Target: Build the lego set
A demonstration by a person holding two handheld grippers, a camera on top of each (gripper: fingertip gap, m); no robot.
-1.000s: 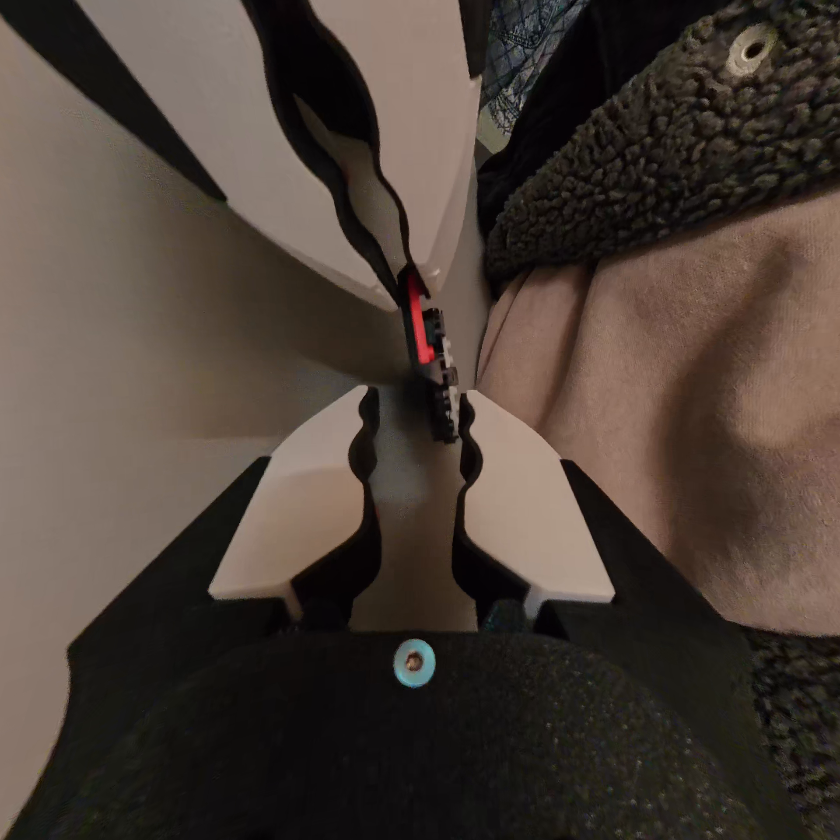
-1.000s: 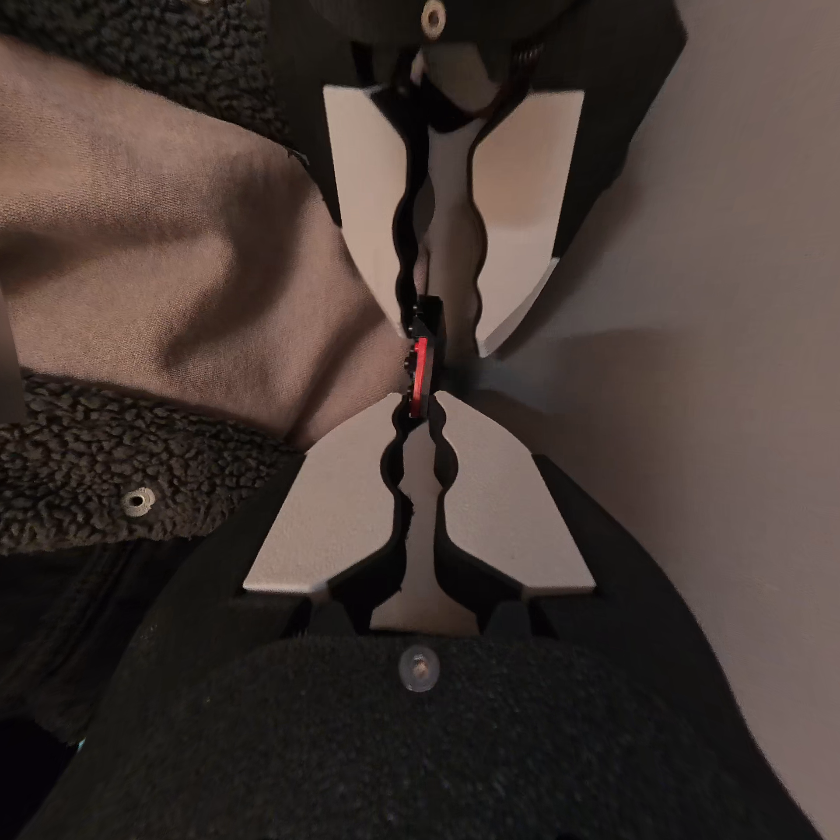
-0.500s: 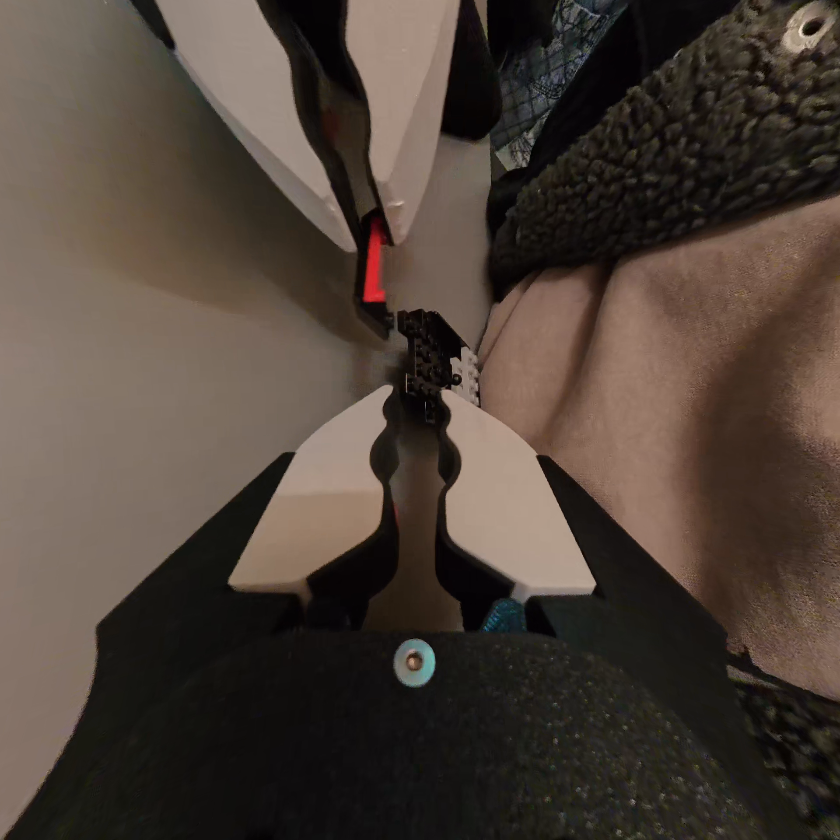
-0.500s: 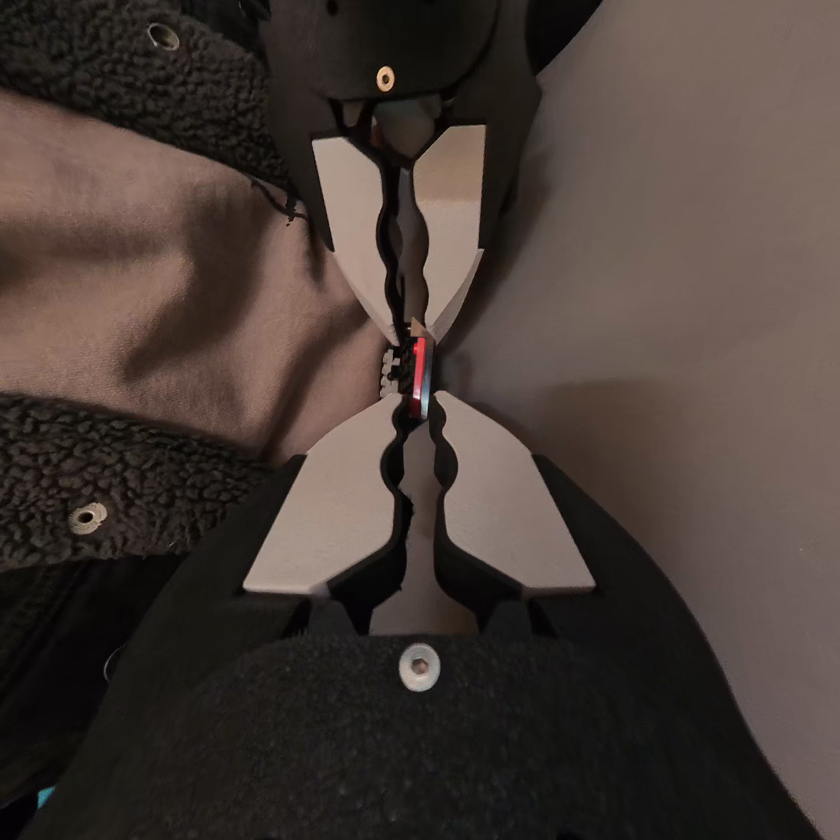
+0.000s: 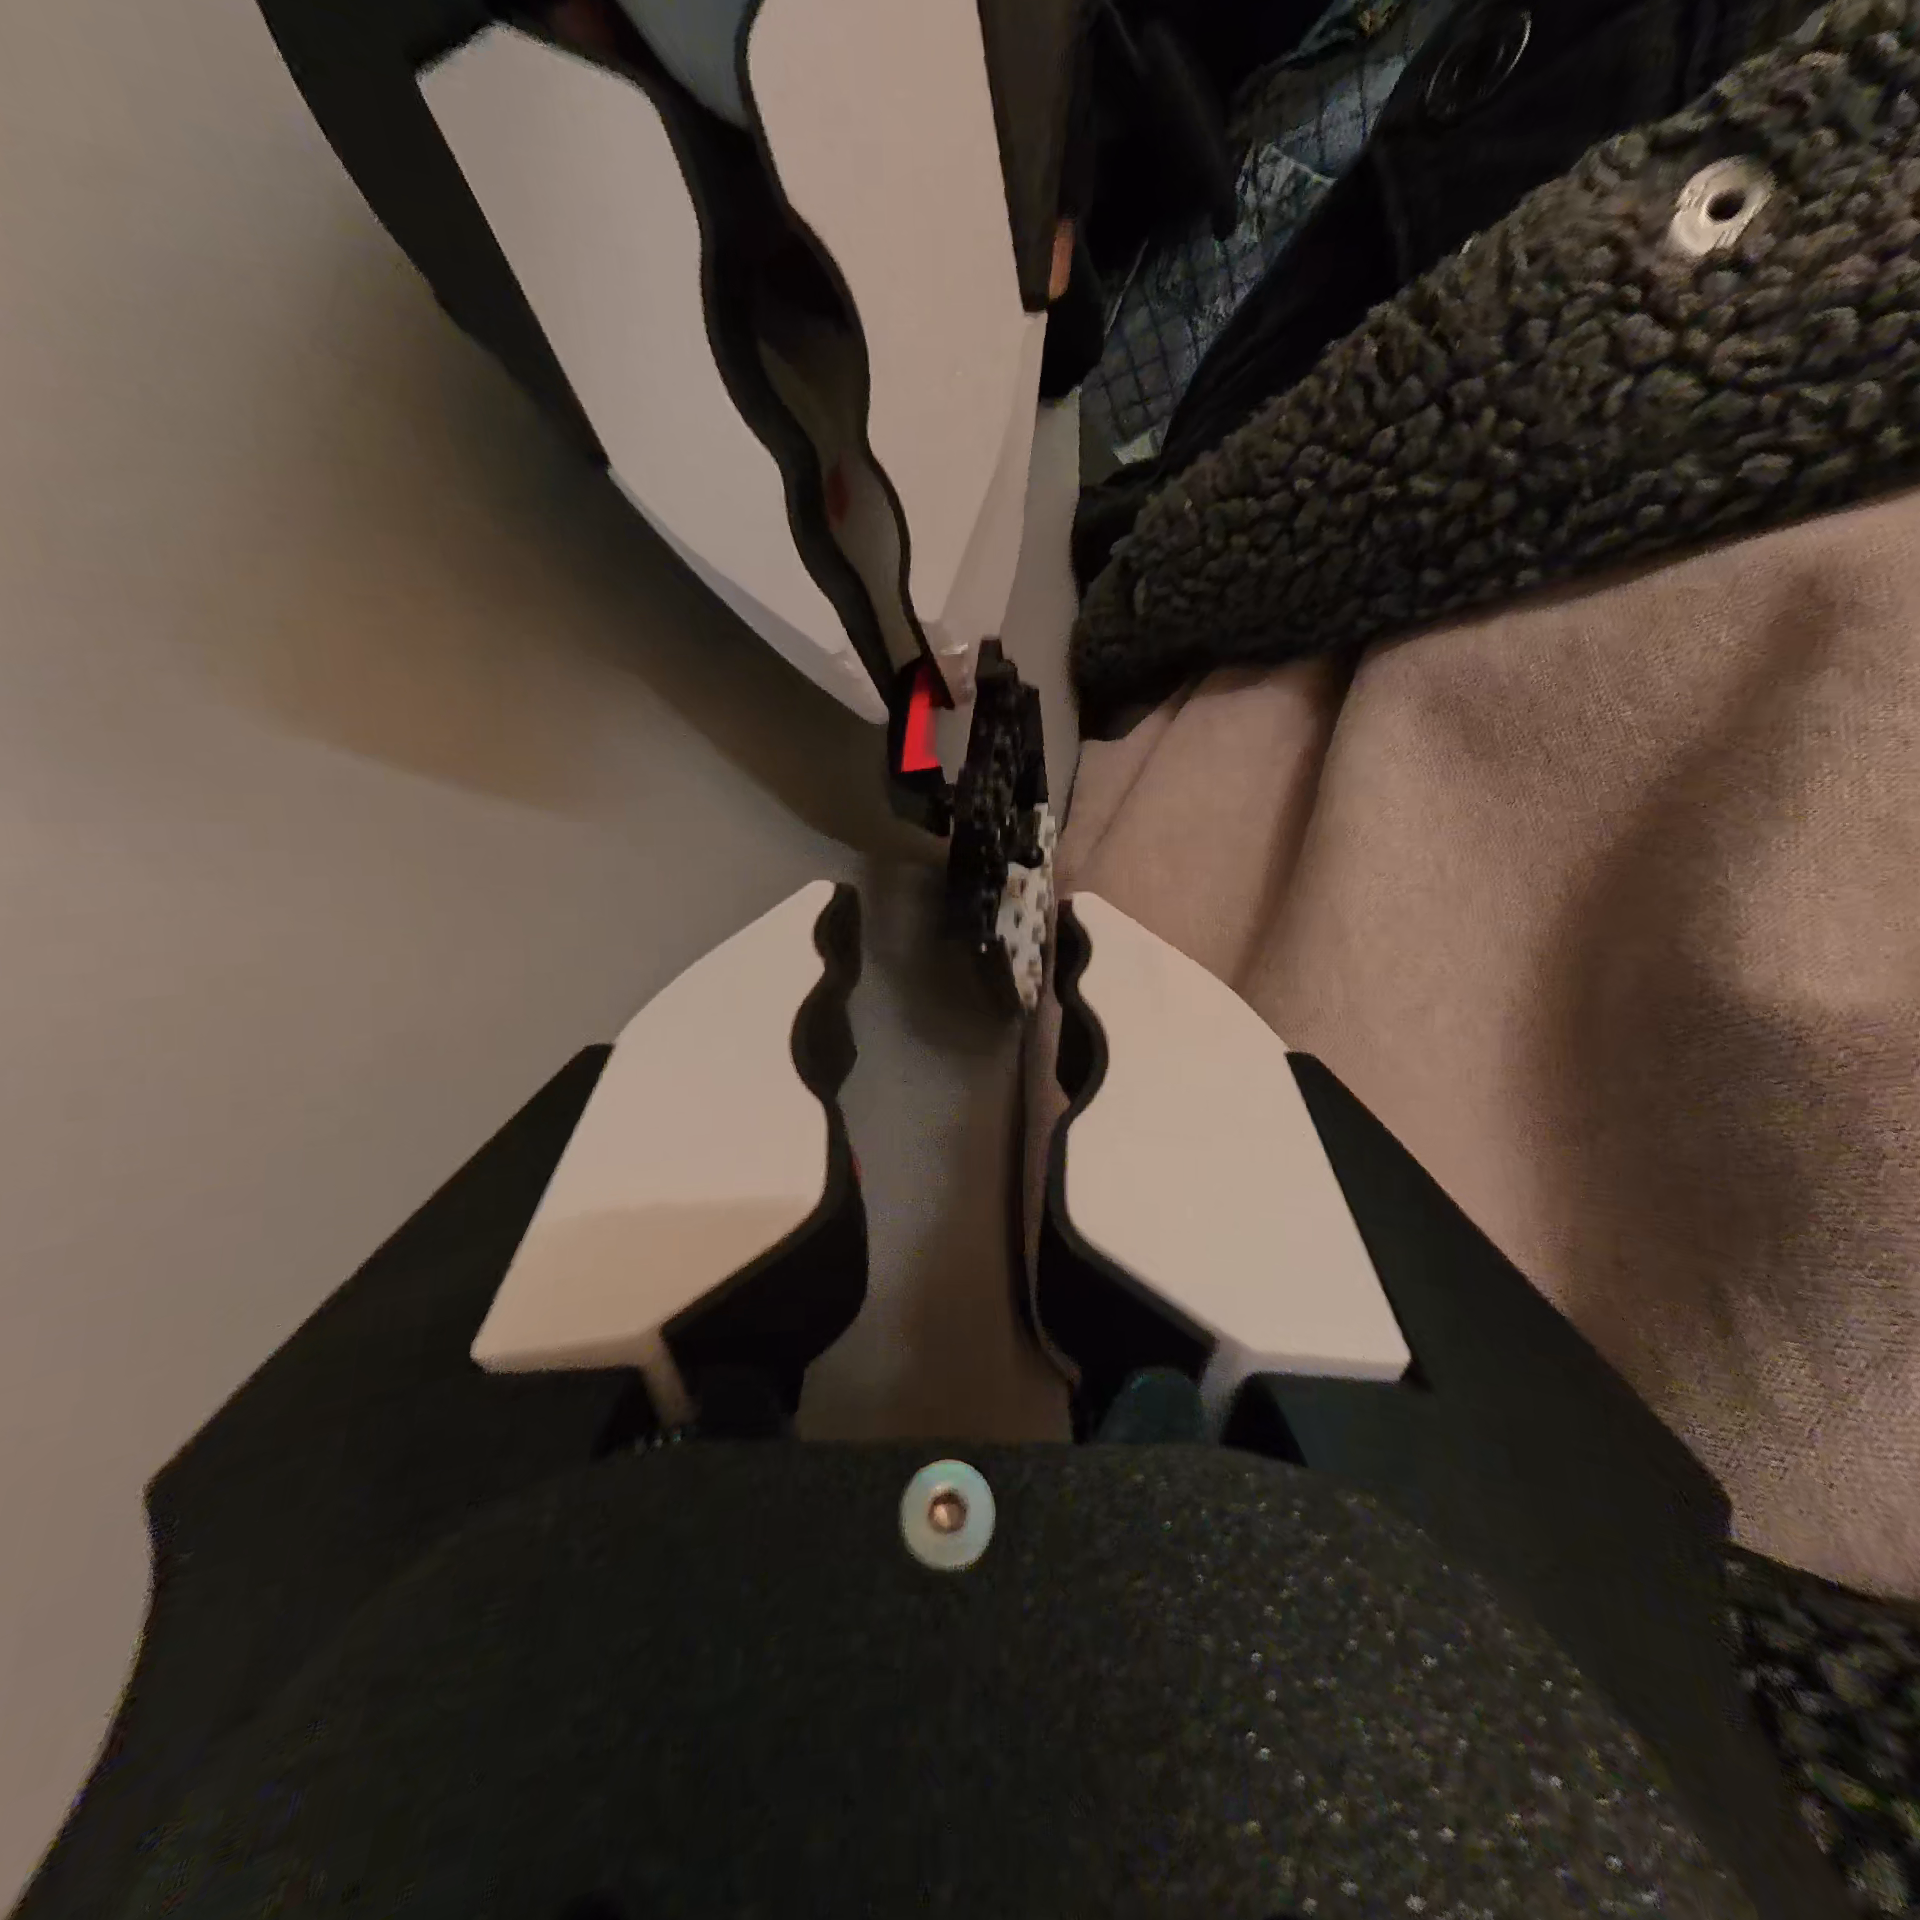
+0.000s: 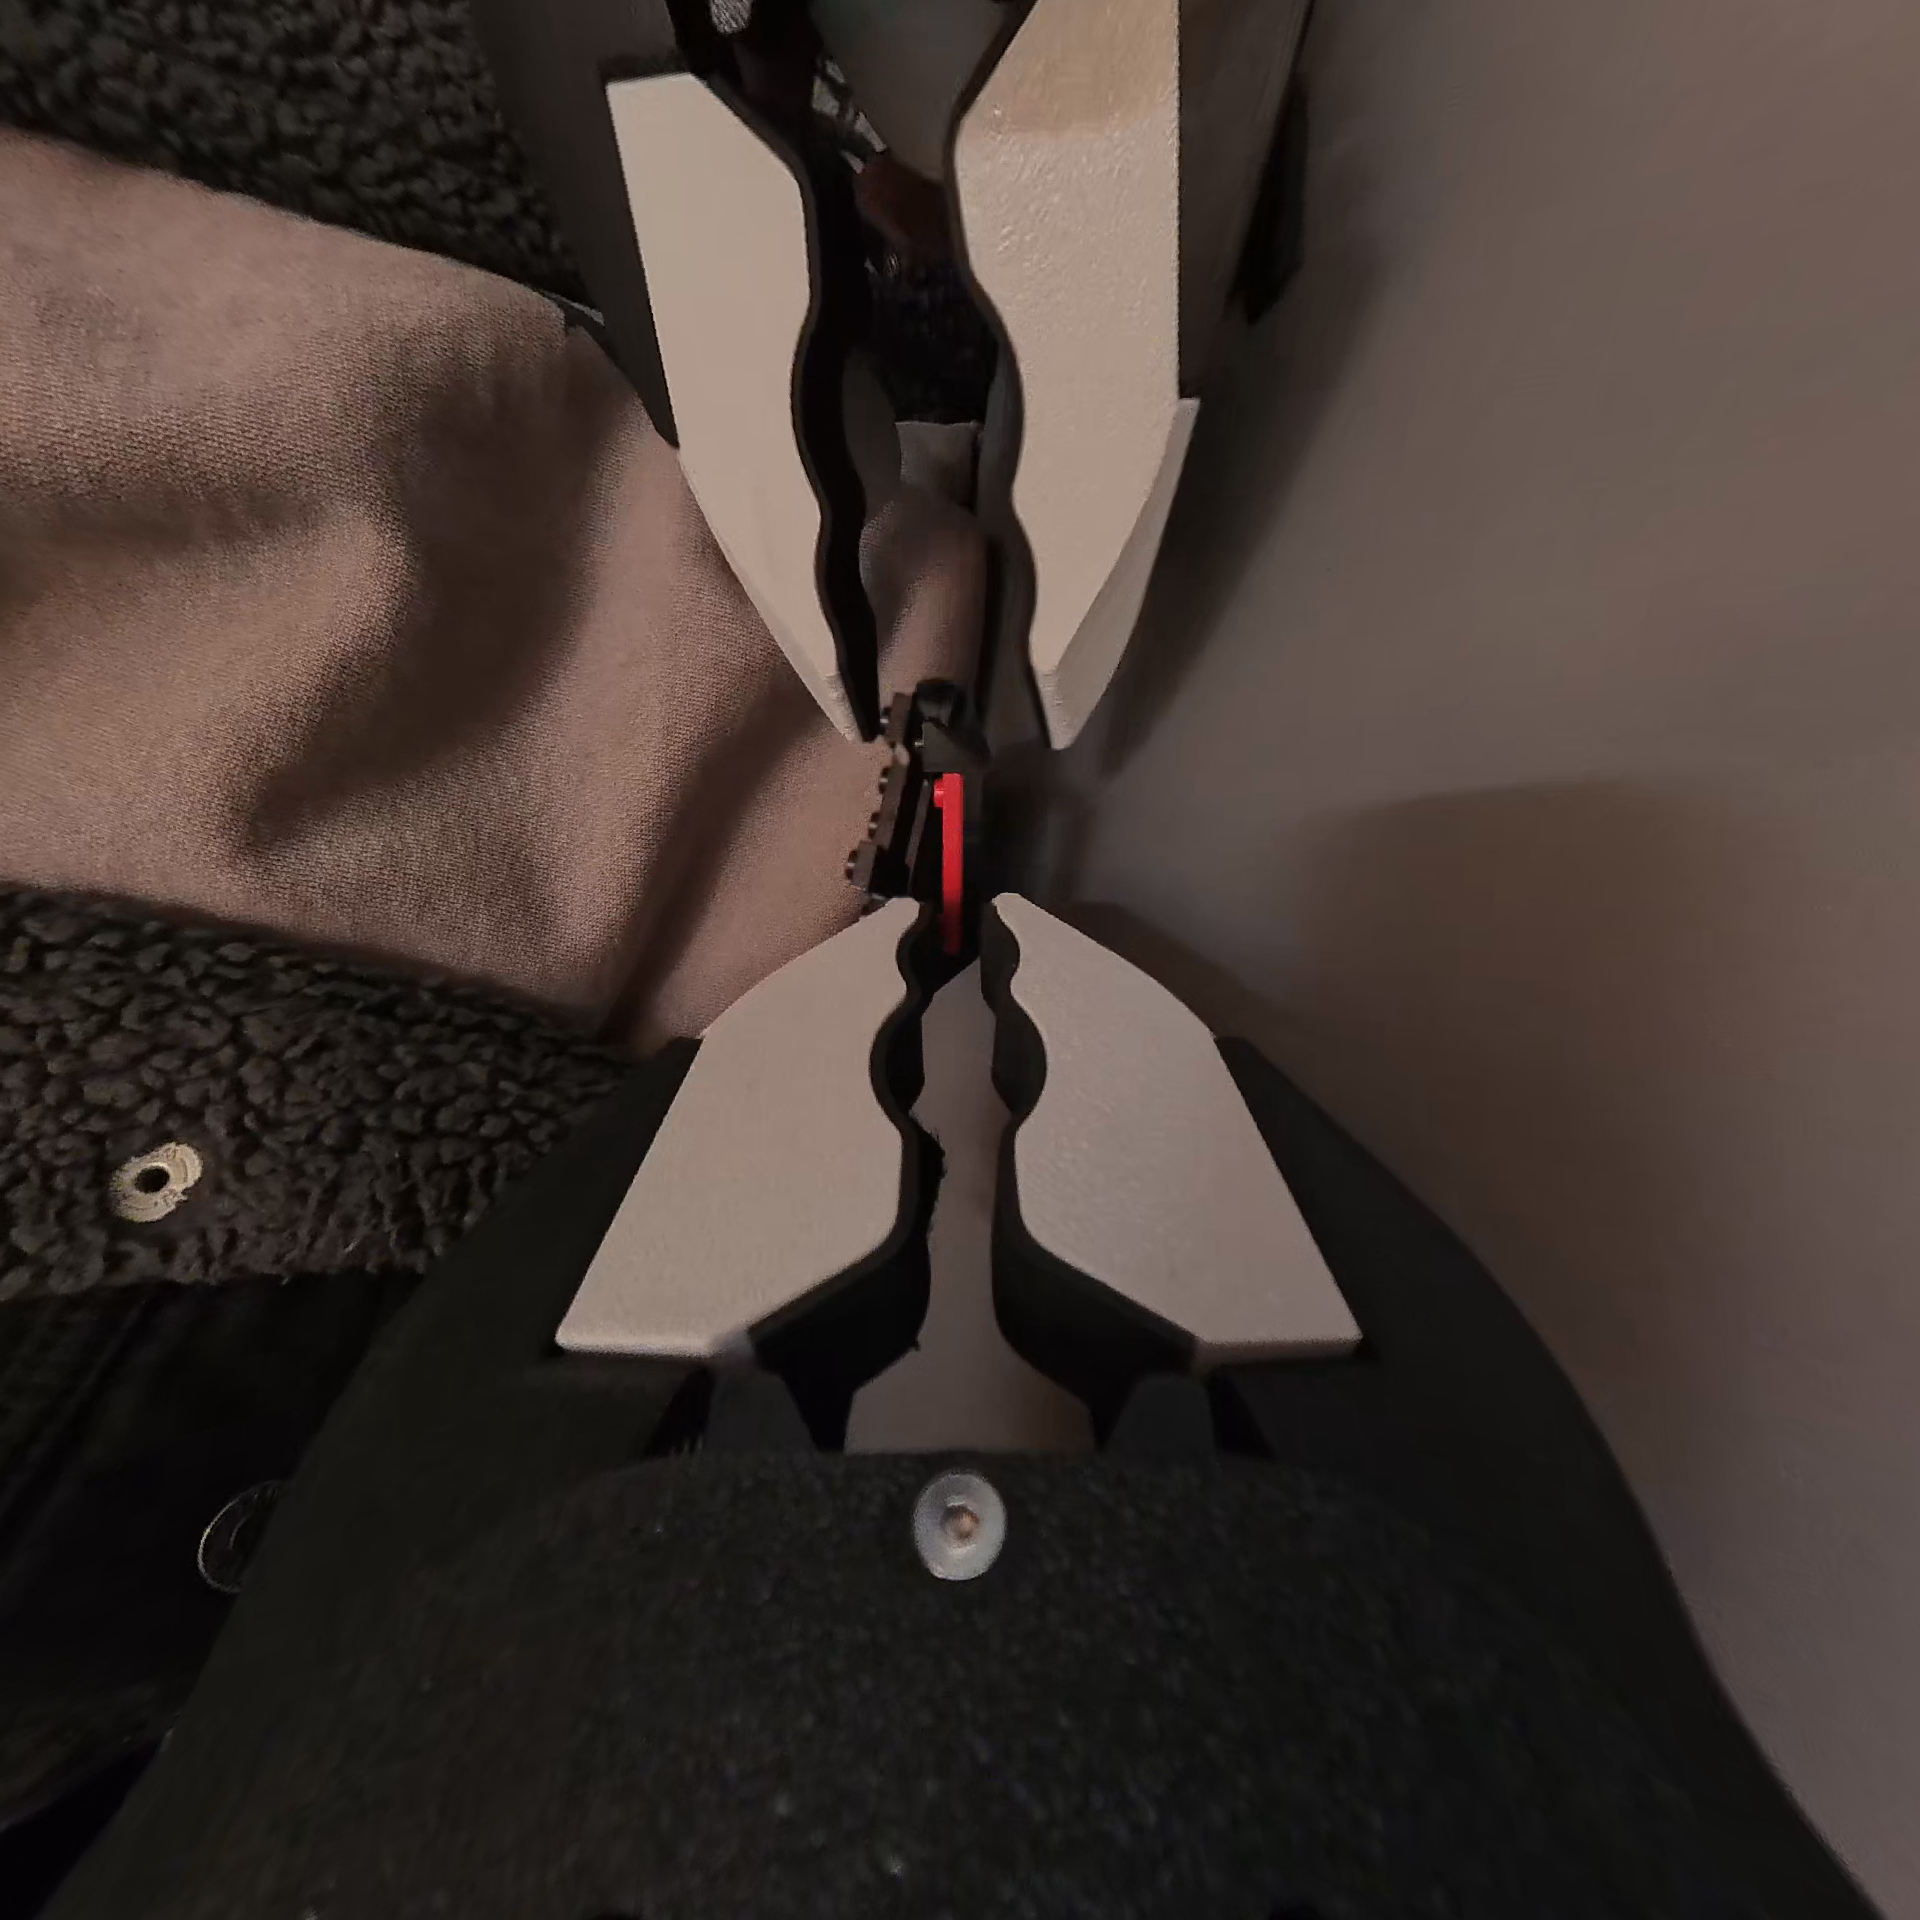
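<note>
right hand-held gripper [image 6: 948, 914] clamped on red piece [image 6: 949, 852] | left hand-held gripper [image 5: 951, 904] jaws apart, black-and-white assembly [image 5: 1003, 831] touching only its right fingertip | pieces side by side, long axes parallel between opposed tips, above worktop [image 5: 260, 727]

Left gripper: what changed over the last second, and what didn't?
Half a second ago the left gripper was clamped on the black-and-white lego assembly, apart from the red piece. Now its fingers stand wide apart and the assembly sits right against the red piece again. Unchanged: the right gripper stays shut on the red piece, and both grippers remain tip to tip over the person's lap.
</note>
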